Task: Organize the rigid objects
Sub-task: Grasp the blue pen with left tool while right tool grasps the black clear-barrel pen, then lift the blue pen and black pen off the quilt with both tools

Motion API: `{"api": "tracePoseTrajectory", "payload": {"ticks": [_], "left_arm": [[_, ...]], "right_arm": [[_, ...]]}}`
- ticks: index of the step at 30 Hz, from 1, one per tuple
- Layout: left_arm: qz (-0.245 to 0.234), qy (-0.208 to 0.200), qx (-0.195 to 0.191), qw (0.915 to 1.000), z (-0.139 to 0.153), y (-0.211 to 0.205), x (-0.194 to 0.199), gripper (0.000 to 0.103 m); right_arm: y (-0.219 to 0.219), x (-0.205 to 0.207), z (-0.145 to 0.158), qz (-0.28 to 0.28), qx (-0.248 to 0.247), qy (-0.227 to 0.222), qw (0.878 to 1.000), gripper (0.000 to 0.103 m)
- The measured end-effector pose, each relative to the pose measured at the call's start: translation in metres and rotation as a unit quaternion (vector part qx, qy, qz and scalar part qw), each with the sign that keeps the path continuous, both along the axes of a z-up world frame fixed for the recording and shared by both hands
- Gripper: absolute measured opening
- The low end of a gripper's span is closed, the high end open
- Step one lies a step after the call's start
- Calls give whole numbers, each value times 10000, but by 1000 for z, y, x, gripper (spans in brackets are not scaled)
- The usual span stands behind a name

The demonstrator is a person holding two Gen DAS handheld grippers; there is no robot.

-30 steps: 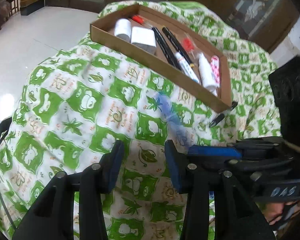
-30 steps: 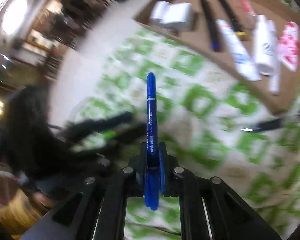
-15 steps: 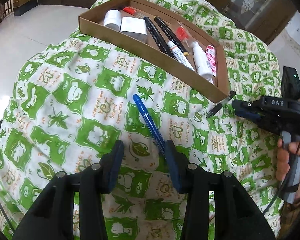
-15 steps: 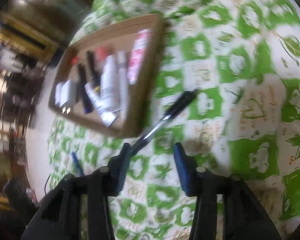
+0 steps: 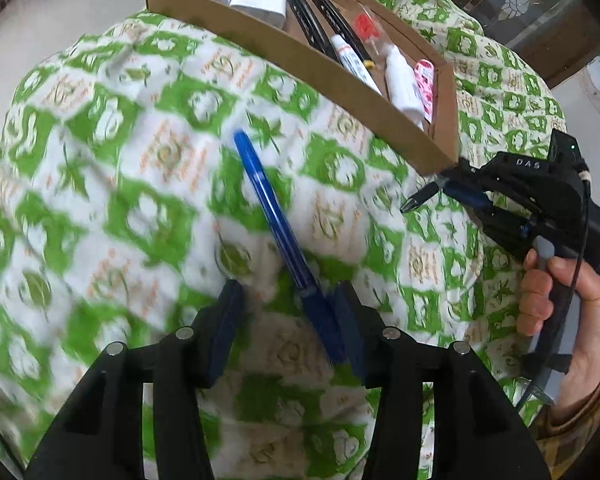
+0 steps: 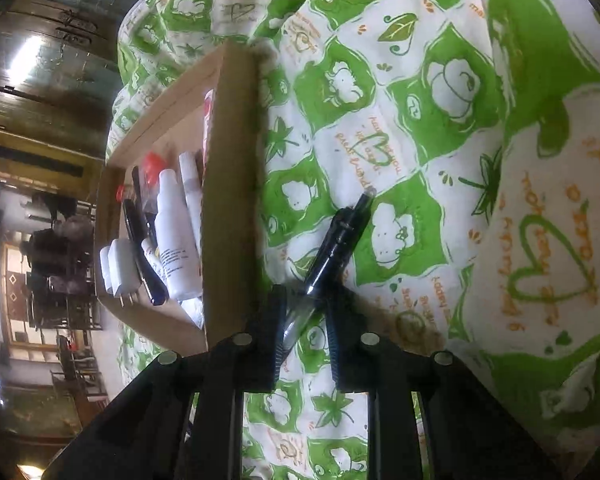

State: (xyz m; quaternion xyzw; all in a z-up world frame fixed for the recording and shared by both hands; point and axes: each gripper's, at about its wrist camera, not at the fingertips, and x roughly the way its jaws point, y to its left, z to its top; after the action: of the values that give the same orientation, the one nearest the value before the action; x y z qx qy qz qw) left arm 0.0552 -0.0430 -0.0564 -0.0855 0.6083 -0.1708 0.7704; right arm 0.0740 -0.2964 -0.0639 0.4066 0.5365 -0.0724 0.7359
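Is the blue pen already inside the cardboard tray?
No. The blue pen lies on the green-and-white cloth in front of the cardboard tray, its near end between the open fingers of the left gripper.

Your left wrist camera looked down its fingers from low over the green-patterned cloth (image 5: 148, 216), facing the cardboard tray (image 5: 300, 68) at 12 o'clock, somewhat blurred. Your right wrist camera sat nearer, apparently rolled sideways, with the same tray (image 6: 228, 200) at 10 o'clock. Both views shared tray and cloth.

Home rm – patterned tablecloth (image 5: 120, 128), wooden doors (image 6: 40, 92).
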Motion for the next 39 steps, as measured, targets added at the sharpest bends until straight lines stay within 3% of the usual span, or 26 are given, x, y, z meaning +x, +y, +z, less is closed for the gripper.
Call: {"api": "tracePoseTrajectory", "payload": {"ticks": [3, 5, 7, 14, 19, 22, 24, 27, 31, 35, 39], "left_arm": [[-41, -145, 62, 9999, 3, -1, -13, 46], [-32, -185, 19, 9998, 5, 1, -18, 46], [68, -202, -47, 9998, 7, 5, -18, 46], [366, -109, -11, 9993, 5, 5, -1, 46], [415, -68, 273, 9987, -4, -15, 14, 46], [424, -248, 662, 9966, -6, -20, 15, 24], [436, -269, 600, 9969, -6, -14, 14, 13], [397, -197, 482, 9979, -2, -4, 13, 11], [294, -204, 538, 9979, 3, 5, 8, 11], [238, -255, 665, 9972, 8, 16, 3, 11], [331, -137, 530, 9979, 1, 28, 3, 11]], "right_arm": [[4, -13, 4, 103, 213, 90, 9997, 13], [9, -23, 10, 299, 361, 67, 9989, 1], [17, -32, 20, 585, 426, -57, 9974, 1], [60, -31, 39, 1607, -206, -276, 9864, 1], [46, -33, 26, 1174, 121, -122, 9929, 1], [45, -30, 21, 1047, 241, -138, 9941, 1], [45, -26, 17, 943, 384, -148, 9947, 1], [50, -17, 6, 804, 405, -35, 9959, 7], [53, -12, 6, 681, 426, -77, 9967, 7], [47, -30, 8, 396, 575, 84, 9975, 13], [41, -36, 3, 241, 595, 208, 9977, 20]]}}
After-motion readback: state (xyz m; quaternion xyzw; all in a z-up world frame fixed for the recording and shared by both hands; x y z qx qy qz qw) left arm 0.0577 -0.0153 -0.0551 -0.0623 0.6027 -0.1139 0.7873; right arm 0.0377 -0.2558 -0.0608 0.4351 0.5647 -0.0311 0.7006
